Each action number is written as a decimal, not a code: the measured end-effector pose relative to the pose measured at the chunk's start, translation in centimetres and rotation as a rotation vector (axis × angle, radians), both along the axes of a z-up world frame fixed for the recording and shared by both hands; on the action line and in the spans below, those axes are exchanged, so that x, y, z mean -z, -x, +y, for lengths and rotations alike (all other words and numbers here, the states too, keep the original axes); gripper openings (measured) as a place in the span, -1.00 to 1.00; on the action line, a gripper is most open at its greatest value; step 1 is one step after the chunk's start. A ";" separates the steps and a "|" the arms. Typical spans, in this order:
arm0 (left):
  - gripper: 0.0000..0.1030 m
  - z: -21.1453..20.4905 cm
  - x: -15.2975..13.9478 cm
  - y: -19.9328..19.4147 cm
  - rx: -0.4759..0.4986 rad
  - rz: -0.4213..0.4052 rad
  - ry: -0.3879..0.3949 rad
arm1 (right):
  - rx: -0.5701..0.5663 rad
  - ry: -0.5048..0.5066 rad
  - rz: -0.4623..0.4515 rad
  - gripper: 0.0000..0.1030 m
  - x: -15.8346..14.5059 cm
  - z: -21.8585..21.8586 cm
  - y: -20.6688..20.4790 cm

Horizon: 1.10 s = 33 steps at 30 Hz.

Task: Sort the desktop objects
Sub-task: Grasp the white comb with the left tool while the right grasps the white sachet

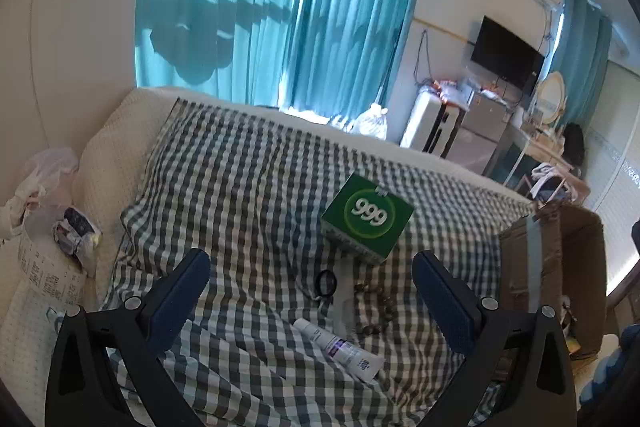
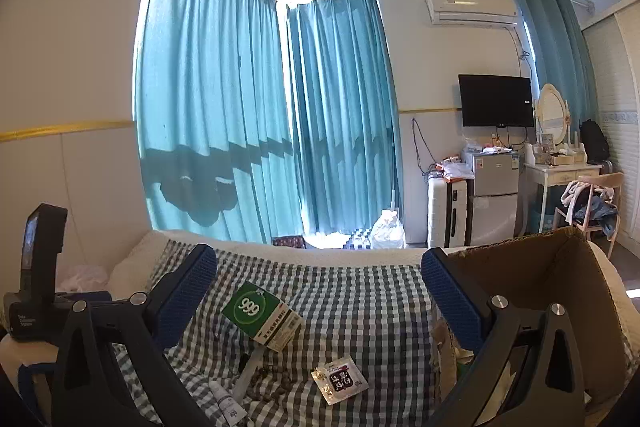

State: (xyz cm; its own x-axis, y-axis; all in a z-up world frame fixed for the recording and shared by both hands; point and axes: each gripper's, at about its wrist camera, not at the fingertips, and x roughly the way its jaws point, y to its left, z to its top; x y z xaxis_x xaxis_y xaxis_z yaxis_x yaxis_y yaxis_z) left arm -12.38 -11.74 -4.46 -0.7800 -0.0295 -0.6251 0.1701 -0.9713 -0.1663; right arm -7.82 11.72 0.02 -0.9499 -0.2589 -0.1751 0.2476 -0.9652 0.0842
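Note:
A green box marked 999 point(image 1: 367, 217) point(image 2: 260, 311) lies on the checked cloth point(image 1: 248, 187) point(image 2: 360, 291). Nearer to me lie a black ring point(image 1: 325, 283), a string of dark beads point(image 1: 380, 307) point(image 2: 276, 383) and a white tube point(image 1: 340, 345) point(image 2: 226, 401). A small white sachet with a black label point(image 2: 340, 379) shows in the right wrist view. My left gripper point(image 1: 311, 277) hangs open above the ring and tube, holding nothing. My right gripper point(image 2: 319, 271) is open and empty too, above the cloth, with its right finger point(image 2: 452, 295) at the cardboard box point(image 2: 560, 287) point(image 1: 556, 267).
A white bedcover point(image 1: 120, 147) lies under the cloth. Crumpled packets and a printed paper point(image 1: 60, 251) sit at the left edge. The left gripper's black handle point(image 2: 40, 267) rises at far left. Teal curtains, a suitcase, fridge, TV and dressing table stand behind.

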 end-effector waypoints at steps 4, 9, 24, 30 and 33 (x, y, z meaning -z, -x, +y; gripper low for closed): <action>0.94 -0.3 3.6 1.7 0.034 -0.069 -0.099 | -0.006 -0.040 -0.060 1.00 2.5 -0.4 1.7; 0.82 0.0 7.5 3.9 0.056 -0.170 -0.145 | -0.014 -0.062 -0.144 1.00 5.8 -0.4 4.1; 0.61 1.0 17.2 7.9 0.103 -0.462 -0.288 | -0.044 -0.087 -0.318 1.00 13.2 -2.1 9.3; 0.61 1.8 18.2 8.7 0.112 -0.498 -0.249 | -0.035 -0.112 -0.399 1.00 16.5 -2.5 11.3; 0.61 2.1 18.6 9.2 0.120 -0.501 -0.256 | -0.030 -0.117 -0.449 1.00 18.0 -2.4 12.4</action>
